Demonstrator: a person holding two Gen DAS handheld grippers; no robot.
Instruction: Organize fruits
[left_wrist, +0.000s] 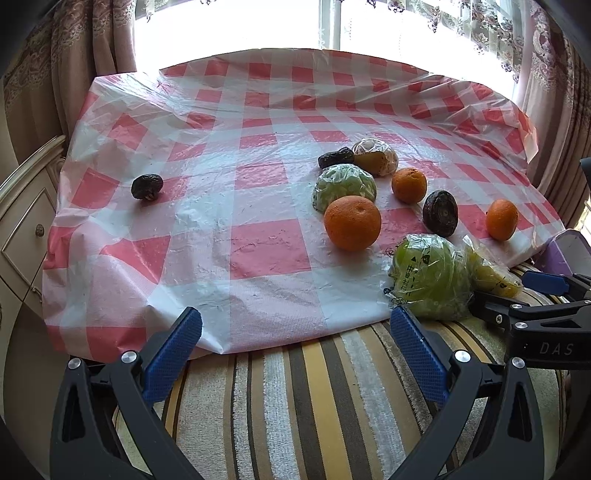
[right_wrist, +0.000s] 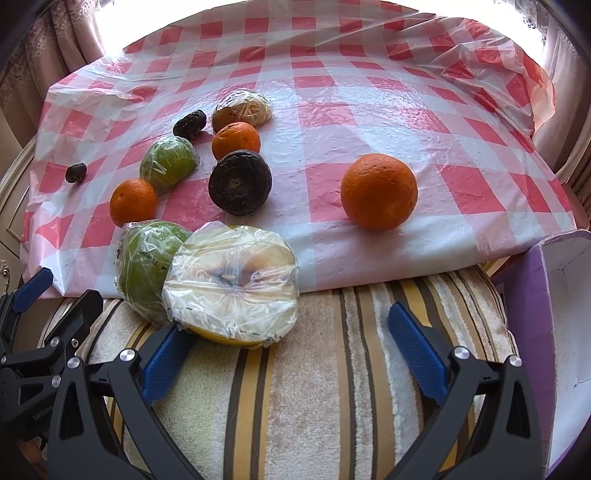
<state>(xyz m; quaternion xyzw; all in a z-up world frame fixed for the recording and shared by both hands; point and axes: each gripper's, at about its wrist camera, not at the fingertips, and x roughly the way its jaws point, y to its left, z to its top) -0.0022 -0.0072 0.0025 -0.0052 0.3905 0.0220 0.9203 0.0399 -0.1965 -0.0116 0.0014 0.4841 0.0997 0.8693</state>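
Stripes of a towel (right_wrist: 314, 387) run beneath both grippers. The right gripper (right_wrist: 295, 354) has its jaws spread wide and empty, its left pad just beside a wrapped half fruit (right_wrist: 231, 284) with a wrapped green fruit (right_wrist: 147, 258) touching that one further left. The left gripper (left_wrist: 295, 354) is likewise spread and empty. To the right gripper's right stands a purple box (right_wrist: 532, 314); its white inside shows nothing. Beyond, on the checked cloth (right_wrist: 369, 92), lie a big orange (right_wrist: 378, 192), two smaller oranges (right_wrist: 133, 201), dark fruits (right_wrist: 240, 182) and more wrapped halves.
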